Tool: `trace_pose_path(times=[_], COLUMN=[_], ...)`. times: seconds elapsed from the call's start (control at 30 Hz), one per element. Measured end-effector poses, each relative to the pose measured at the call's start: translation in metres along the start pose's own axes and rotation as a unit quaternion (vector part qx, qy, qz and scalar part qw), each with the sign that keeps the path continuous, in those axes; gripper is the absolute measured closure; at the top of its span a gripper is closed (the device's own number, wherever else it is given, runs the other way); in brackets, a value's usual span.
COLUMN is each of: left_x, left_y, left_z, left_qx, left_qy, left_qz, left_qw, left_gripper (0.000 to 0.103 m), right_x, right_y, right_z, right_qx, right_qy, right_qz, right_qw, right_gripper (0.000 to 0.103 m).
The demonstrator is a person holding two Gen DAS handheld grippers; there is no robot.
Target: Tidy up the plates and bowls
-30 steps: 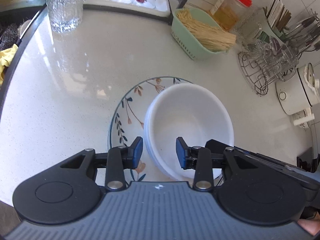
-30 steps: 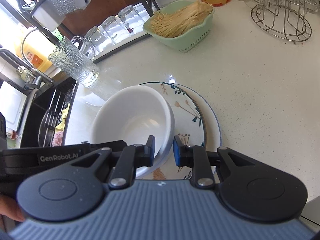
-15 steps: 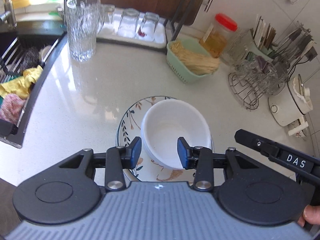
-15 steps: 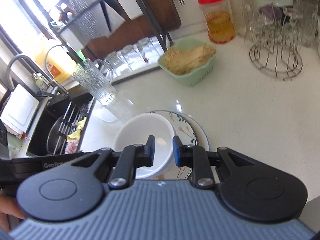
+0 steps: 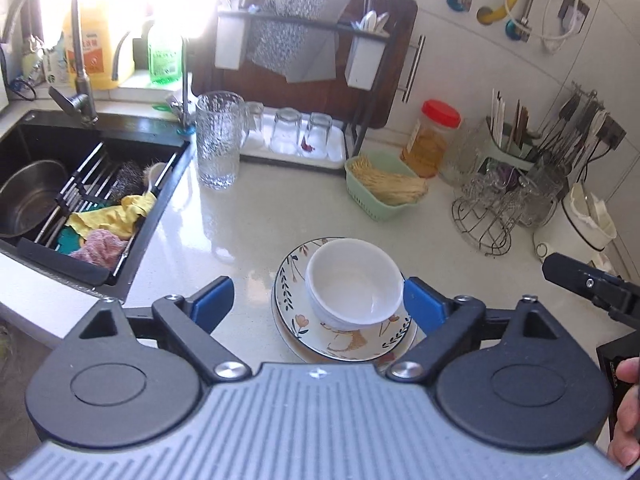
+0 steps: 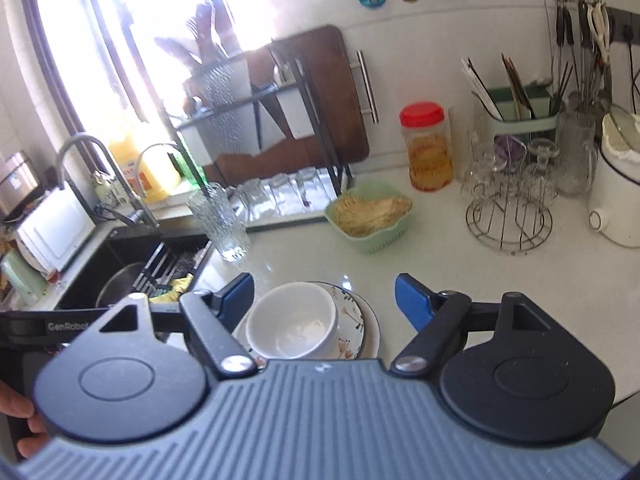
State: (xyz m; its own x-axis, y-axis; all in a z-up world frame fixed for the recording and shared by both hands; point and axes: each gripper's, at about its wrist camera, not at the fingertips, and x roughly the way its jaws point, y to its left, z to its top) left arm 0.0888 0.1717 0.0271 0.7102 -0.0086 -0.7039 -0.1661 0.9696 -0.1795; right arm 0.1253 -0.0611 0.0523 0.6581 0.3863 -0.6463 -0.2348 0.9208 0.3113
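Left wrist view: pale surface carries everything; black sink sits at its left edge with a pot and cloths inside. Floral plate lies flat on the surface, looks like a second plate under it. White bowl stands upright on the plate, offset toward the plate's far-left side. Left claw is above and on the near side of the stack, jaws wide and opening, bowl framed between the blue pads but not touched by either. Right wrist view: right claw likewise wide and opening, empty; bowl and plate sit below, toward its left pad, no contact. Green basket and textured glass stand farther back, well apart from the stack.
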Motion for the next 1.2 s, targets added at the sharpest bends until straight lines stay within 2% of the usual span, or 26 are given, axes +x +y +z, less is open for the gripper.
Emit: trace_pose_path(times=[0.13, 0.17, 0.53, 0.73, 0.9, 1.07, 1.2], left_x=[-0.033, -0.04, -0.087, -0.101, -0.106, -0.103, -0.097], left_y=[-0.005, -0.006, -0.016, -0.019, -0.021, -0.019, -0.011], left_z=[-0.013, -0.016, -0.062, -0.07, -0.066, -0.068, -0.07], left_qx=[0.001, 0.001, 0.002, 0.025, 0.043, 0.057, 0.062], left_qy=[-0.023, -0.028, -0.048, -0.057, -0.078, -0.071, -0.069], left_qz=[0.011, 0.013, 0.043, 0.056, 0.046, 0.027, 0.03], left_qw=[0.9997, 0.9995, 0.9979, 0.9965, 0.995, 0.9955, 0.9952], left_gripper=[0.006, 0.006, 0.006, 0.006, 0.006, 0.006, 0.006], right_x=[-0.022, -0.026, -0.058, -0.07, -0.076, -0.08, -0.086], right_y=[0.004, 0.004, 0.01, 0.015, 0.017, 0.018, 0.025], right_z=[-0.008, -0.01, -0.044, -0.058, -0.064, -0.07, -0.077], right_qx=[-0.022, -0.019, -0.04, -0.05, -0.04, -0.007, -0.012], right_qy=[-0.019, -0.022, -0.012, -0.015, -0.02, -0.019, -0.027], right_qz=[-0.013, -0.013, 0.001, 0.002, -0.005, -0.021, -0.036], right_qw=[0.999, 0.999, 0.999, 0.999, 0.999, 1.0, 0.999], right_gripper=[0.002, 0.001, 0.001, 0.001, 0.001, 0.001, 0.001])
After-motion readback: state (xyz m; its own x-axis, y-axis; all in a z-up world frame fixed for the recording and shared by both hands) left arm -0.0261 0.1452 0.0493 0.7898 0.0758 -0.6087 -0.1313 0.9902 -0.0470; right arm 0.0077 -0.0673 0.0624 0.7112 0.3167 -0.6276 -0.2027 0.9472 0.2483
